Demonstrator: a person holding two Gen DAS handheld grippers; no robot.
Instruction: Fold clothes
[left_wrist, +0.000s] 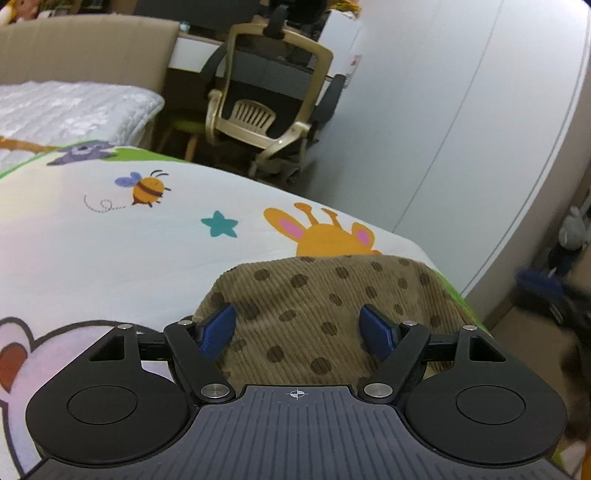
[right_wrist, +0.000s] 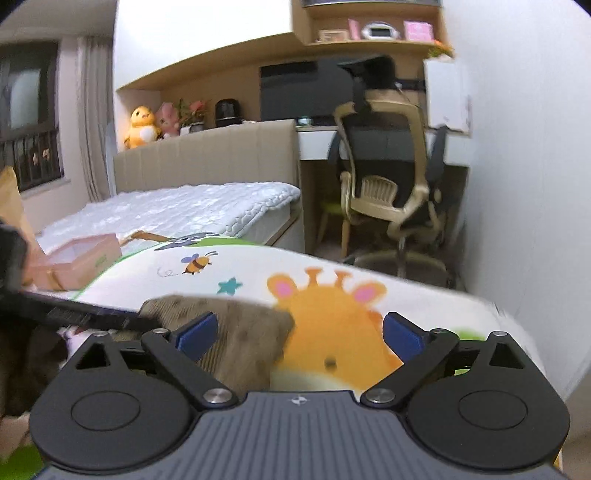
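A brown corduroy garment with dark dots lies on a white cartoon-print mat near its right edge. My left gripper hovers open just over the garment, blue pads spread apart and nothing between them. In the right wrist view the same garment lies low and left, partly under my left pad. My right gripper is open above the mat's giraffe print, holding nothing. The other gripper's dark body reaches in from the left, touching the garment's far edge.
A beige office chair stands at a desk beyond the mat. A bed with a white quilt lies behind, with a pink box on the left. A white wall runs along the right; dark clutter sits on the floor.
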